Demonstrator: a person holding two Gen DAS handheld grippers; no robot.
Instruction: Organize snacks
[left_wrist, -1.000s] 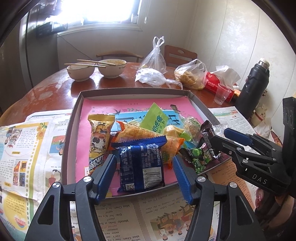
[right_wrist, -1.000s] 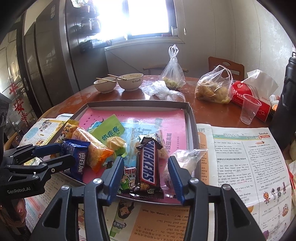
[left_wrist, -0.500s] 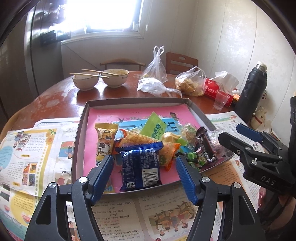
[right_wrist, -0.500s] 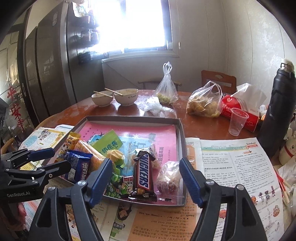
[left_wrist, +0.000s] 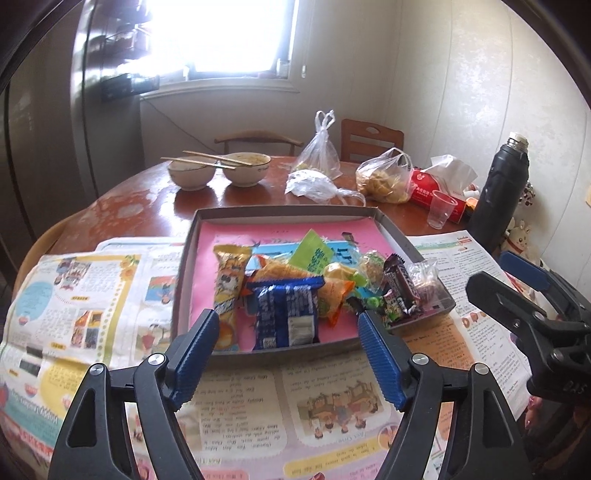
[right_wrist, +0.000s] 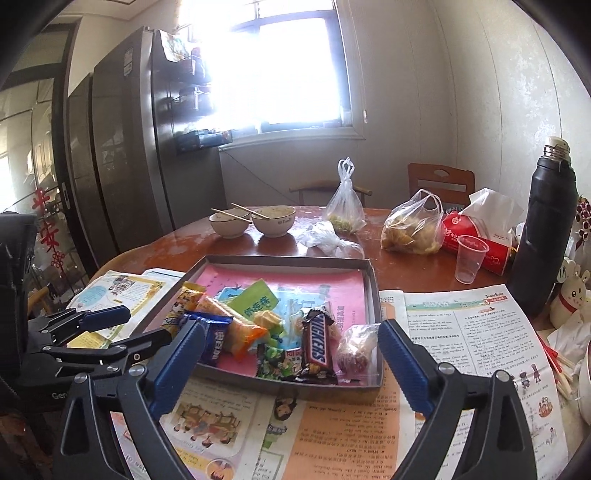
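Left wrist view puts the dark blue foil snack packet (left_wrist: 286, 315) dead ahead of you, low centre of the frame, lying flat in the near end of the shallow grey cardboard tray with a pink liner (left_wrist: 186, 273). Its long axis runs away from you, in line with your left gripper (left_wrist: 286, 325), whose jaws stand wide apart and empty, one blue pad either side of the packet but short of the tray's near wall. So the left hand looks the nearer one for that packet. The foil is crinkled and glossy; it will likely give under a squeeze.

Just right of it an orange crisp packet (left_wrist: 332, 291) overlaps its corner, with a green sachet (left_wrist: 312, 253) behind and a tall yellow cartoon-printed packet (left_wrist: 229, 288) on the left. In the right wrist view, a brown Snickers bar (right_wrist: 317, 345) lies lengthwise between your right gripper (right_wrist: 291, 347) pads, jaws likewise spread and holding nothing. Printed newspaper sheets (left_wrist: 258, 406) cover the bench under both.
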